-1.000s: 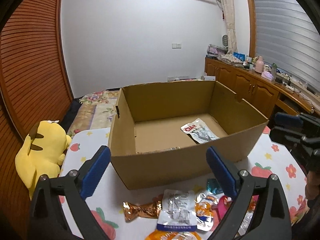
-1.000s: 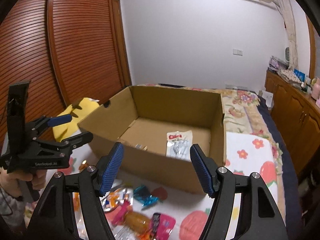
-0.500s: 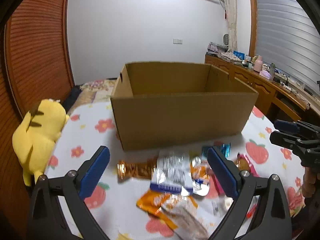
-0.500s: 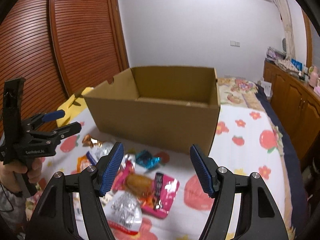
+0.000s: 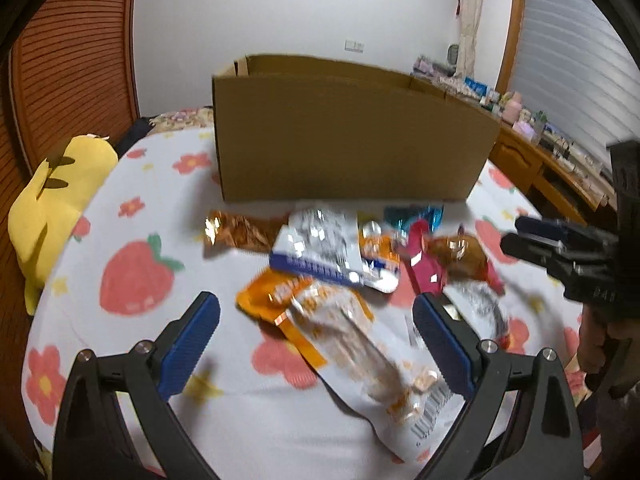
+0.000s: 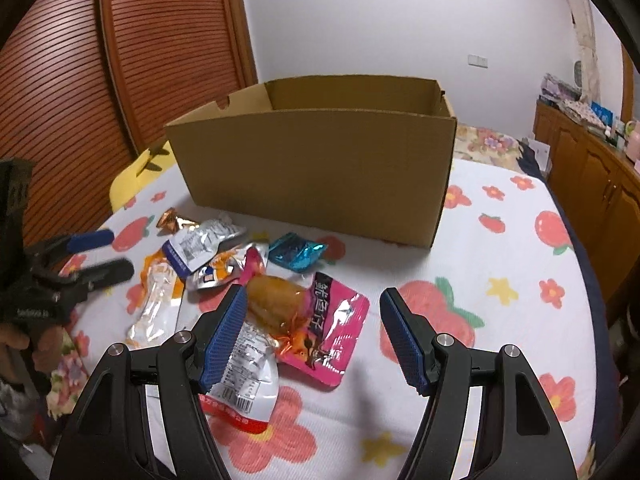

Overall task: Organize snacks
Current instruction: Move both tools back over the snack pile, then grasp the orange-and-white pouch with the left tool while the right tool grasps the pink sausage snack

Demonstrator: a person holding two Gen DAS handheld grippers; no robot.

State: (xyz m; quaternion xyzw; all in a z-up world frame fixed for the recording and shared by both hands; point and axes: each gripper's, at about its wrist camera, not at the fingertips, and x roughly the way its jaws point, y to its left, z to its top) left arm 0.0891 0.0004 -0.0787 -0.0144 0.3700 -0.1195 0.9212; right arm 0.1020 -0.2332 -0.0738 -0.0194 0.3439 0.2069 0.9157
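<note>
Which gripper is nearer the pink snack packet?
Right. The right gripper hangs open directly over the pink snack packet; the left gripper, also open, hovers over the orange packet, off to the pink one's left.

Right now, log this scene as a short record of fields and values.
surface: floral tablecloth
container: cardboard box, open top, upright, behind the snacks
snacks: loose pile in front of box, including pink packet, blue foil packet, orange packet
left gripper: open, empty, over orange packet
right gripper: open, empty, near pink packet
bystander item: yellow plush
</note>
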